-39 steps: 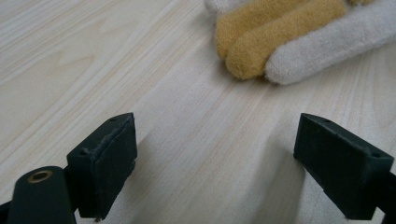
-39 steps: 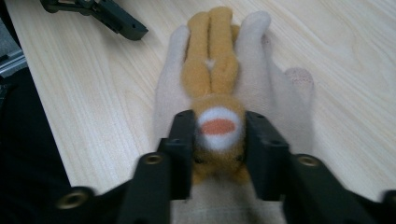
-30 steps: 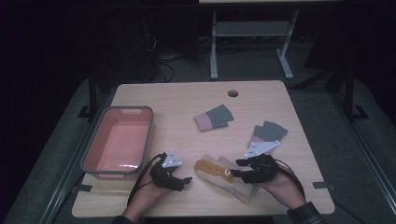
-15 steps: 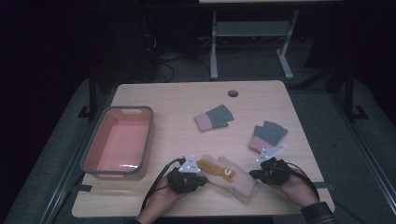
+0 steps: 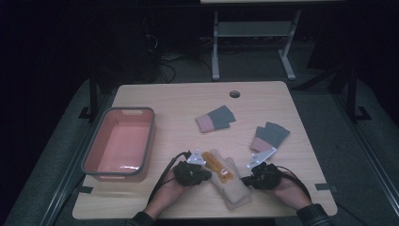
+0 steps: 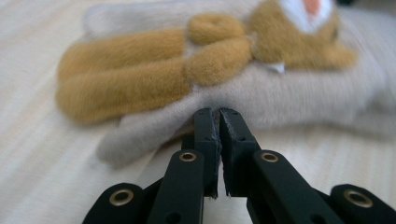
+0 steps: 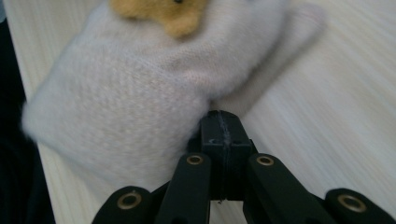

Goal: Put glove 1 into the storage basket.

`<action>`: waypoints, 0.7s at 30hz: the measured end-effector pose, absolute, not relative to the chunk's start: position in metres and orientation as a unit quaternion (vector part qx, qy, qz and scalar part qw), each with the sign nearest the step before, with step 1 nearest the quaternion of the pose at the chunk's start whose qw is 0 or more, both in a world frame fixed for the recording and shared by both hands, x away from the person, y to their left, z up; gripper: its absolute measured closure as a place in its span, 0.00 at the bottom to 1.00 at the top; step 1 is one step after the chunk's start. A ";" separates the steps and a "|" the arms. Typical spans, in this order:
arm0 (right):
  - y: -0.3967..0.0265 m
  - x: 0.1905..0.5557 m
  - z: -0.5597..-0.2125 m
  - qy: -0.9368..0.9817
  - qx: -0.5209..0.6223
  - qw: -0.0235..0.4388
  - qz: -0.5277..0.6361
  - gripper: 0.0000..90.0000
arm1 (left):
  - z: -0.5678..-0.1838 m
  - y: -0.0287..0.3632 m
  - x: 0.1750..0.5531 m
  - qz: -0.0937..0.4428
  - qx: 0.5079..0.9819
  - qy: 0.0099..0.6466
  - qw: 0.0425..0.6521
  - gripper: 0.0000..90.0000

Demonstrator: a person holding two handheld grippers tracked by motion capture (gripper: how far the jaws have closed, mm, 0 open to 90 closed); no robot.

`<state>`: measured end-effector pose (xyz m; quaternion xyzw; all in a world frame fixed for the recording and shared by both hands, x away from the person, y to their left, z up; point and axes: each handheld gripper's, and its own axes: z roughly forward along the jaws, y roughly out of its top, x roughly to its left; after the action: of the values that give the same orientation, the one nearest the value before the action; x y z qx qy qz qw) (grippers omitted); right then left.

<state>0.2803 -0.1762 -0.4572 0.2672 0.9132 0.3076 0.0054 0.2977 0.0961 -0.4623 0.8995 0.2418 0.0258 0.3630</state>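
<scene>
A cream mitten (image 5: 234, 187) with a brown plush animal (image 5: 217, 165) sewn on it lies near the table's front edge. My left gripper (image 5: 207, 172) sits at its left side. In the left gripper view the gripper (image 6: 218, 112) is shut on the mitten's (image 6: 289, 98) edge below the plush (image 6: 154, 70). Its jaws have just closed and then eased open a hair, with fabric between them. My right gripper (image 5: 245, 179) is at the mitten's right side. Seen in its own view, that gripper (image 7: 220, 114) is shut on the mitten's (image 7: 140, 93) edge beside the thumb.
A pink bin (image 5: 151, 136) with a grey rim stands at the left. Two grey-and-pink fingerless gloves lie further back, one (image 5: 215, 118) mid-table and one (image 5: 269, 136) to the right. A cable hole (image 5: 234, 94) is near the far edge.
The left hand has moved right to the mitten's edge and the right hand has come down beside it. Both pairs of jaws have closed on the mitten's sides.
</scene>
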 end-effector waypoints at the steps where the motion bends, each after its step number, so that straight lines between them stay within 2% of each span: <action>1: -0.173 0.280 -0.458 0.914 0.263 0.004 0.308 1.00 | -0.462 0.097 0.301 0.025 0.901 0.242 0.359 0.95; 11: -0.137 0.279 -0.456 0.913 0.236 -0.006 0.333 1.00 | -0.462 0.094 0.329 0.012 0.891 0.264 0.369 0.95; 21: -0.102 0.276 -0.458 0.911 0.220 -0.005 0.349 1.00 | -0.458 0.088 0.348 0.001 0.892 0.256 0.373 0.97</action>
<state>0.2762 -0.1016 -0.4578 0.2203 0.9108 0.3491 -0.0046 0.3478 0.0882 -0.4582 0.8917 0.2563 0.0012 0.3732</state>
